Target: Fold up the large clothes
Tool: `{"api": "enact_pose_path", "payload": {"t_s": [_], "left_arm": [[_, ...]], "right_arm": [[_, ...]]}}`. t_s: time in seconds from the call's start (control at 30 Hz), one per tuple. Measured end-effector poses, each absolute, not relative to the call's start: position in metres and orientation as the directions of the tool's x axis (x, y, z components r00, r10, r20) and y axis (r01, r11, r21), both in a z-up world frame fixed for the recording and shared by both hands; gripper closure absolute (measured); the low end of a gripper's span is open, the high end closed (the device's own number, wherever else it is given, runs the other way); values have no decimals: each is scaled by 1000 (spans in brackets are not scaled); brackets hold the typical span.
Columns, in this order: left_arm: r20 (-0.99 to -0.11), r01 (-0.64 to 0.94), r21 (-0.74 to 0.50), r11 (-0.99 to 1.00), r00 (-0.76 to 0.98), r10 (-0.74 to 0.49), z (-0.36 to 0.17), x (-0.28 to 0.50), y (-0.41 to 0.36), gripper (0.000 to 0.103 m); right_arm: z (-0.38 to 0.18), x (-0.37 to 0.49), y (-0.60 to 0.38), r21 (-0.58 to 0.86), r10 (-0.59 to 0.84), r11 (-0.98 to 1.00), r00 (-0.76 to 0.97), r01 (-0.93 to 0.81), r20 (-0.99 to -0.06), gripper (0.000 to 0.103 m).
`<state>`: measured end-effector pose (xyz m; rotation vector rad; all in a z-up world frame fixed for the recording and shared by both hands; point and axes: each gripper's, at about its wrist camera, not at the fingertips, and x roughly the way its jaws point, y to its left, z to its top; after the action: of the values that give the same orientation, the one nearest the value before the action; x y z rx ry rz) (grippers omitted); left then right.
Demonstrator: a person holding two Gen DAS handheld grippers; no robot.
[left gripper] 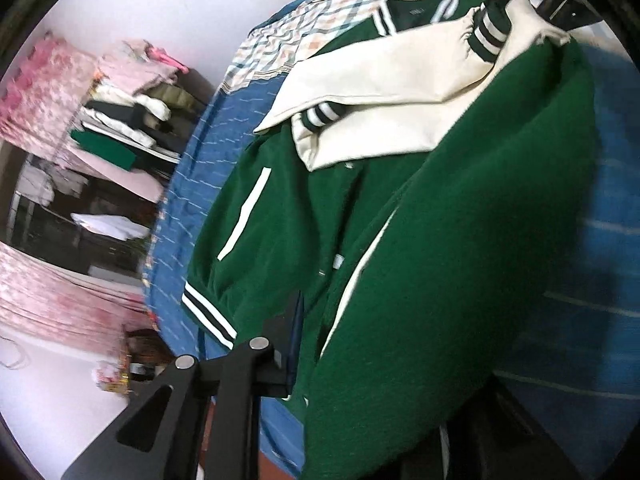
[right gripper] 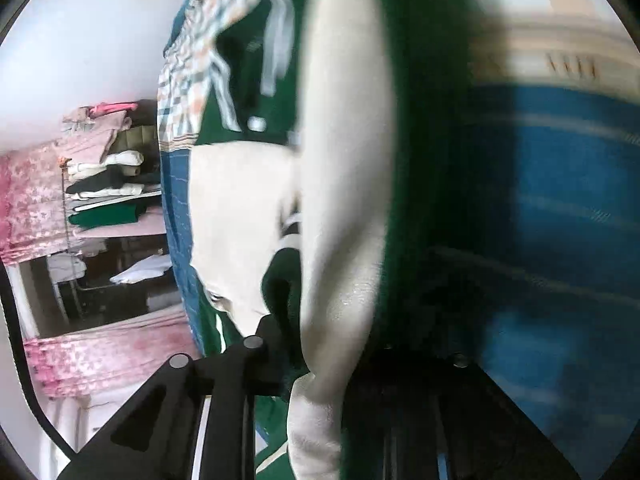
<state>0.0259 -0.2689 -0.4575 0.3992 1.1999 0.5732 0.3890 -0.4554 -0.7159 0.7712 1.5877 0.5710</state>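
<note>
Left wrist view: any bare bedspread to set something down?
Bare blue bedspread runs between the green jacket and the bed's shelf-side edge. Another strip lies beyond the lifted panel. Plaid cloth and cream sleeves crowd the far end.

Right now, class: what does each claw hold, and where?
Both hold the green jacket: left claw near its hem edge, right claw on the cream sleeve.

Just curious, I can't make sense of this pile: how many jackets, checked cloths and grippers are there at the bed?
jacket: 1
checked cloth: 1
grippers: 2 (left gripper, right gripper)
Total: 4
</note>
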Motion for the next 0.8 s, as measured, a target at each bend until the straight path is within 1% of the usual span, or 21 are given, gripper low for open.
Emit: {"api": "enact_pose_path", "payload": {"t_s": [0.13, 0.23, 0.33, 0.4, 0.5, 0.57, 0.63, 0.67, 0.7, 0.77, 0.8], "left_arm": [[-819, -227, 464, 856, 257, 513, -423, 27, -207, 79], [-878, -286, 349, 893, 233, 418, -405, 34, -139, 79], [-921, -346, 244, 906, 210, 329, -403, 42, -79, 79], [-959, -410, 130, 903, 181, 220, -411, 47, -30, 79], [-982, -550, -45, 834, 178, 65, -431, 41, 42, 79], [-981, -628, -143, 765, 194, -25, -450, 35, 81, 73], [-966, -697, -250, 672, 229, -122, -474, 25, 118, 71], [-956, -727, -290, 623, 245, -160, -487, 19, 137, 65], [-951, -743, -308, 594, 253, -176, -494, 15, 147, 62], [-937, -773, -349, 529, 287, -199, -503, 3, 168, 57], [-934, -785, -358, 505, 302, -193, -504, -4, 178, 55]], "right_arm": [[-647, 387, -425, 713, 720, 690, -12, 125, -694, 83], [-595, 396, -385, 666, 669, 740, 1, 96, -743, 83], [-561, 413, -312, 608, 608, 793, -2, 34, -794, 83], [-551, 429, -256, 576, 576, 817, -15, 2, -817, 83], [-550, 448, -163, 515, 514, 856, -43, -48, -857, 83], [-564, 455, -122, 473, 469, 878, -65, -75, -881, 83], [-587, 457, -75, 425, 418, 901, -88, -88, -904, 83], [-602, 458, -56, 397, 387, 913, -108, -95, -916, 82], [-615, 459, -41, 370, 357, 924, -127, -99, -925, 82], [-647, 464, -18, 349, 331, 932, -160, -101, -930, 69], [-659, 465, -7, 359, 337, 928, -186, -102, -923, 65]]}}
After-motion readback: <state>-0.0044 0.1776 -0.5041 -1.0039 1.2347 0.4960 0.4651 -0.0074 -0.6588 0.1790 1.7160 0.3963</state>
